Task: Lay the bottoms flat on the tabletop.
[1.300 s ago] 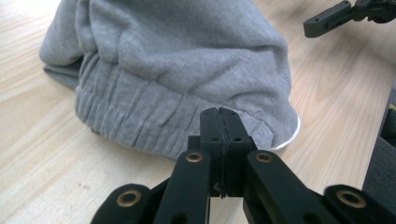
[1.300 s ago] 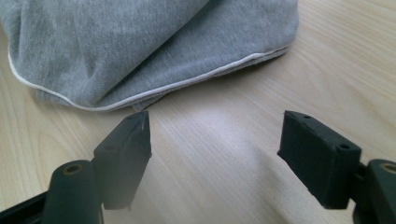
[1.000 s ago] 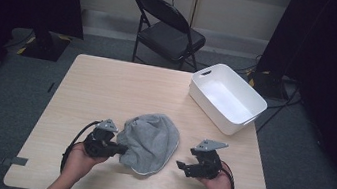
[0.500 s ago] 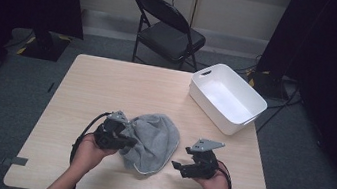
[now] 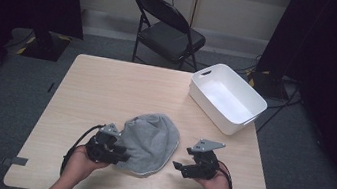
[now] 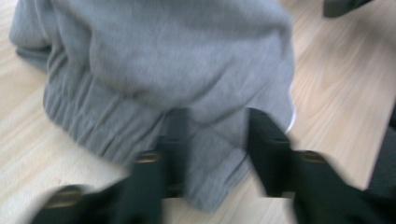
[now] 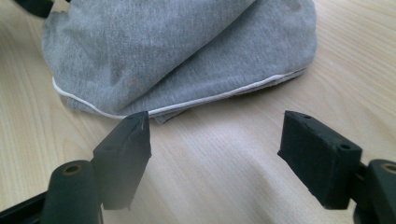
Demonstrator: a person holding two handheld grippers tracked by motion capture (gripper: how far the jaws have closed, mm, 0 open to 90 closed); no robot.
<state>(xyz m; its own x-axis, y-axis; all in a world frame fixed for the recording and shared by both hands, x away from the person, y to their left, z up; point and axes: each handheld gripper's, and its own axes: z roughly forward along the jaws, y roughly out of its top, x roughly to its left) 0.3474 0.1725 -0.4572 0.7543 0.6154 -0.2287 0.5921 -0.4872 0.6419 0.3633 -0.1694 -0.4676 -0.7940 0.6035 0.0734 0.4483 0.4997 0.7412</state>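
A grey folded garment with a white-piped hem lies on the near middle of the wooden table. My left gripper is at the garment's near-left edge. Its jaws have just been opening. In the blurred left gripper view, a ribbed corner of the garment lies loose between the jaws of the left gripper. My right gripper rests low on the table just right of the garment. In the right gripper view, the right gripper stands open on bare wood, a little short of the garment's hem.
A white plastic bin stands at the table's far right corner. A black folding chair is behind the table's far edge. Bare wood stretches across the far and left parts of the table.
The left gripper pushed up and right onto the garment's left edge, bunching it, then came back down toward the near edge with its jaws apart. The right gripper has stayed put.
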